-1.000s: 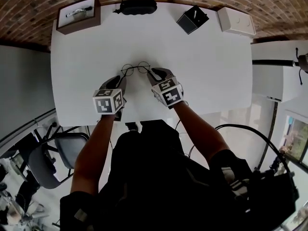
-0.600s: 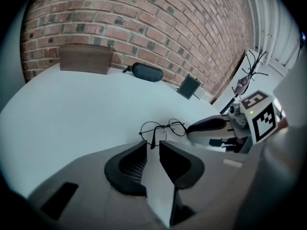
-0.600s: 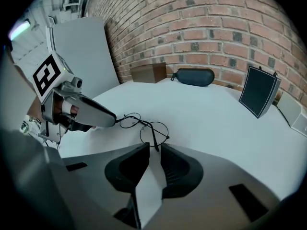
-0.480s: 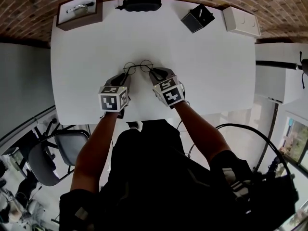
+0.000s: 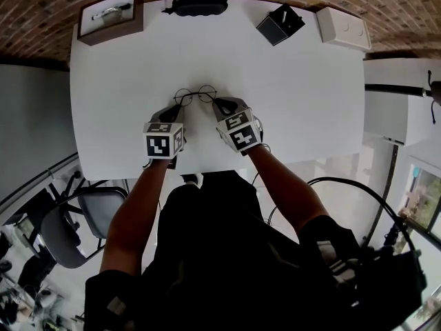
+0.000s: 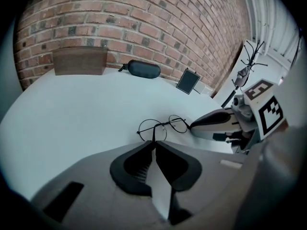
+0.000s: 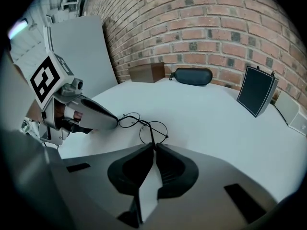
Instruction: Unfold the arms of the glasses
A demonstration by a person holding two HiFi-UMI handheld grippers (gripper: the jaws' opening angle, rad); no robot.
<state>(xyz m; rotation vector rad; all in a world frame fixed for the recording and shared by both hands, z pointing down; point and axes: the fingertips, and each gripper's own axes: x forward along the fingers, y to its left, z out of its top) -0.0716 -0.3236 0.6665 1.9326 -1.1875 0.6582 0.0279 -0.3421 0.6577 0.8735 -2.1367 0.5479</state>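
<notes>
Thin round wire glasses [image 5: 195, 95] lie on the white table [image 5: 296, 95], lenses toward the brick wall. My left gripper [image 5: 177, 108] sits at their left end and my right gripper [image 5: 218, 104] at their right end. In the left gripper view the jaws have just been closing, and the left gripper [image 6: 154, 142] now pinches the thin arm running back from the glasses [image 6: 163, 126]. In the right gripper view the right gripper [image 7: 154, 145] has just been closing too and is shut on the other arm of the glasses [image 7: 146, 127]. Each gripper sees the other beside the frame.
Along the back edge stand a brown box [image 5: 109, 16], a black glasses case [image 5: 200, 4], a small black stand [image 5: 278, 24] and a white box [image 5: 342, 27]. An office chair [image 5: 65, 233] is below the table's left front edge.
The left gripper has edged a little toward the glasses and rolled slightly. The right gripper has held its place. The glasses lie where they were.
</notes>
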